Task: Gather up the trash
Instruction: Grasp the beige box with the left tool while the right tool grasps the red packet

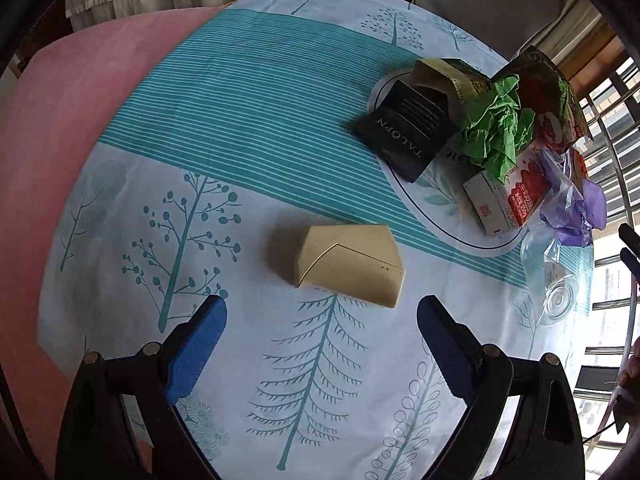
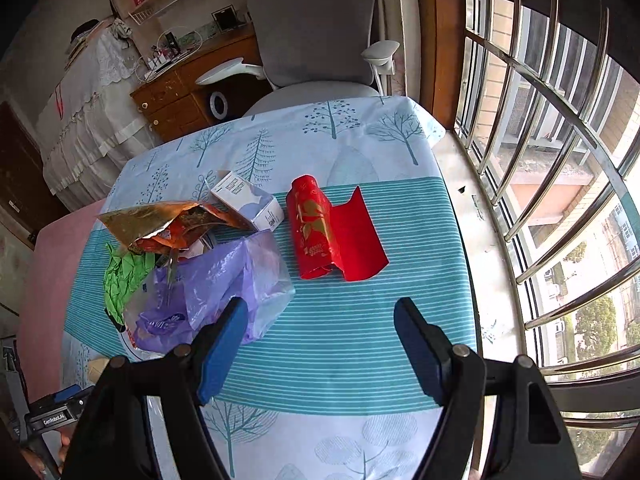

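Note:
In the left wrist view a beige cardboard box [image 1: 347, 262] lies alone on the tree-print tablecloth [image 1: 240, 100]. My left gripper [image 1: 322, 318] is open and empty, just short of it. Behind, on a white plate [image 1: 460, 236], a trash pile holds a black TALOPN packet [image 1: 404, 132], crumpled green paper [image 1: 498, 130], a red-and-white carton [image 1: 508, 200] and a purple plastic bag [image 1: 572, 208]. In the right wrist view my right gripper [image 2: 318, 320] is open and empty. A curled red paper [image 2: 334, 232] lies ahead of it. The purple bag [image 2: 216, 288] touches the left finger.
A white box [image 2: 250, 200] and a foil snack bag [image 2: 168, 220] lie at the pile. A clear plastic cup [image 1: 554, 276] lies near the table's right edge. A grey chair [image 2: 316, 36] stands behind the table, barred windows [image 2: 560, 160] on the right, pink bedding [image 1: 64, 120] on the left.

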